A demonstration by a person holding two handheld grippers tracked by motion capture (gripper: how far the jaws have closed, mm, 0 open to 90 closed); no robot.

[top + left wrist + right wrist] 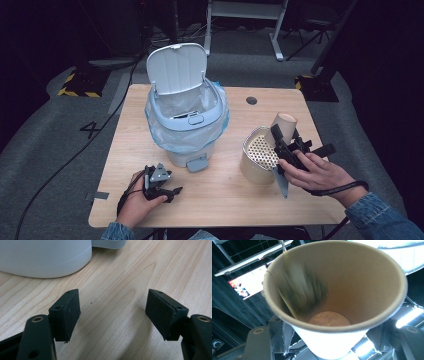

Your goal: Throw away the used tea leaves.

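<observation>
My right gripper (281,138) is shut on a tan paper cup (284,123), held tipped with its base up over a beige container with a white perforated insert (261,152). In the right gripper view I look into the cup's mouth (352,285), where a blurred dark thing on a thin string (304,295) lies against the inner wall. My left gripper (172,191) rests on the table near the front left, open, with only bare wood between its pads (67,312). The pedal bin (186,131) stands just beyond it, and its white base (45,257) shows in the left gripper view.
The bin's white lid (176,67) stands open, and a clear bag lines the rim. Its foot pedal (197,163) faces the front edge. A round cable hole (251,100) sits at the back right of the wooden table (225,200). Desk legs and cables lie on the floor behind.
</observation>
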